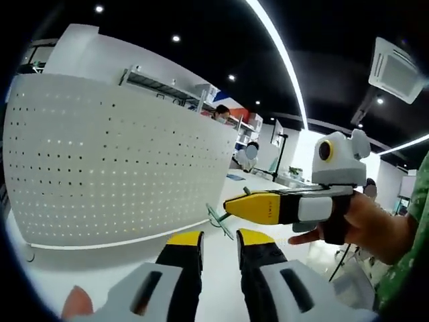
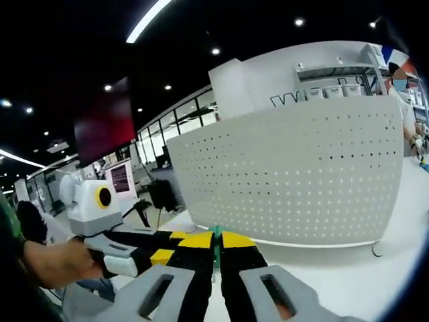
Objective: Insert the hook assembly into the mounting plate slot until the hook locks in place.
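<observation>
White table (image 1: 134,265) in a lit office, white pegboard (image 1: 114,161) standing upright on it. Right gripper (image 1: 231,206) clamps a thin green hook (image 1: 220,221), held in the air near the pegboard's lower edge. Left gripper (image 1: 219,239) has jaws apart, holding nothing, just below the hook.

My grippers (image 1: 218,243) have black jaws capped in yellow on grey slotted bodies; my sleeve (image 1: 410,235) is green and patterned.
</observation>
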Demonstrator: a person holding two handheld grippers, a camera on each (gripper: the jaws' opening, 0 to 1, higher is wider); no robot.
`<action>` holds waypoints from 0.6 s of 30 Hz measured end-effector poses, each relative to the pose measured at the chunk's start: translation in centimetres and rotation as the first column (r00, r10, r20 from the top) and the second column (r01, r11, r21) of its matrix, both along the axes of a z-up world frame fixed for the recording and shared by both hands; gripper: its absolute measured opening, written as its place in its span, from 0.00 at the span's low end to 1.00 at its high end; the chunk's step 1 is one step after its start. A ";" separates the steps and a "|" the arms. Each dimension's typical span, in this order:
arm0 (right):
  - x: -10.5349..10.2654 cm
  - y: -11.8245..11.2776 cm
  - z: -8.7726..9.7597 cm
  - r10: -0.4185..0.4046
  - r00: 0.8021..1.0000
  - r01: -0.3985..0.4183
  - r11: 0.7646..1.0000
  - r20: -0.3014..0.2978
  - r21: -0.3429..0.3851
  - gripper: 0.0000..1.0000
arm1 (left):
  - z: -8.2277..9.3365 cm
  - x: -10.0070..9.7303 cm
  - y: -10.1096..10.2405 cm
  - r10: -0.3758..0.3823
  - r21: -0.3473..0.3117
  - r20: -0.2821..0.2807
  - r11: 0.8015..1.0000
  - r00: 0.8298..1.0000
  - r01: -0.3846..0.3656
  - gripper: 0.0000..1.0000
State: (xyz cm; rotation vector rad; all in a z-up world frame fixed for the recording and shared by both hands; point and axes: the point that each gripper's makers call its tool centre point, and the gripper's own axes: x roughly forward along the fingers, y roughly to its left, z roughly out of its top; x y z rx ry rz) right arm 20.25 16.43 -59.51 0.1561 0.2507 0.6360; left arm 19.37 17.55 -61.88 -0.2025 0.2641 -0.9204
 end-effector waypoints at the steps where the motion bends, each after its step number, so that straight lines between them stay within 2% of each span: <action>1: 0.0 0.0 0.0 0.001 1.000 -0.001 1.000 0.000 0.000 0.01 | 0.0 0.0 0.0 -0.002 0.003 0.002 1.000 1.000 0.002 0.17; 4: -0.1 0.1 0.0 0.004 1.000 -0.004 1.000 0.000 -0.003 0.01 | 0.0 -0.1 -0.1 -0.007 0.007 0.006 1.000 1.000 0.007 0.14; 8: -0.2 0.1 -0.1 0.006 1.000 -0.006 1.000 -0.001 -0.005 0.01 | 0.2 -0.4 -0.6 -0.037 0.021 0.040 0.999 0.998 0.036 0.06; 10: -0.2 0.1 -0.1 0.005 1.000 -0.005 1.000 0.001 -0.006 0.01 | 0.3 -0.3 -0.6 -0.034 0.046 0.080 0.998 0.996 0.030 0.06; 13: -0.1 0.0 0.0 0.004 1.000 -0.004 1.000 0.000 -0.003 0.01 | 0.4 -0.3 -0.6 -0.034 0.046 0.084 0.998 0.996 0.030 0.05; 15: -0.1 0.0 0.0 0.004 1.000 -0.004 1.000 -0.001 -0.003 0.01 | 0.5 -0.2 -0.6 -0.036 0.065 0.117 0.998 0.992 0.028 0.05; 16: -0.1 0.0 0.0 0.004 1.000 -0.004 1.000 -0.001 -0.002 0.01 | 0.7 -0.1 -0.5 -0.040 0.092 0.161 0.995 0.986 0.026 0.05; 18: -0.1 0.0 0.1 0.004 1.000 -0.004 1.000 -0.002 0.000 0.01 | 0.7 -0.1 -0.5 -0.037 0.097 0.173 0.995 0.984 0.020 0.05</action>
